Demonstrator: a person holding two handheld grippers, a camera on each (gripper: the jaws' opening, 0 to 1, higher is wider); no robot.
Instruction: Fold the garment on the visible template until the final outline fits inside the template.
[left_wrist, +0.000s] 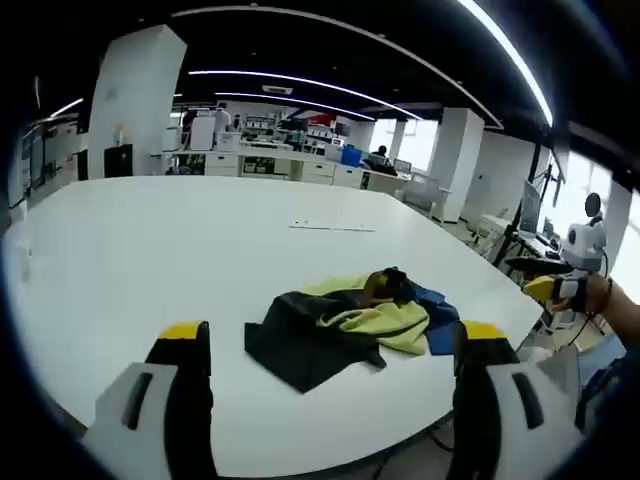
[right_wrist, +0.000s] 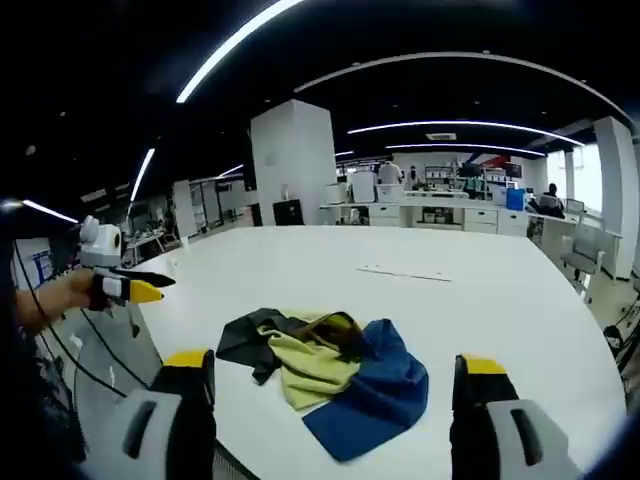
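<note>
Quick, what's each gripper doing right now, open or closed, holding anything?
Left gripper: open, holding nothing, short of the clothes.
Right gripper: open, holding nothing.

honestly can't read any text, labels or numbers here, the signs way back in the office are just blur

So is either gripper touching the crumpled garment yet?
Apart. In the left gripper view, bare table separates the left gripper from the garment; the right gripper view shows the right gripper short of it.

A crumpled garment (right_wrist: 325, 375) lies on the white table (right_wrist: 450, 300) between the right gripper's (right_wrist: 335, 385) spread fingers.
</note>
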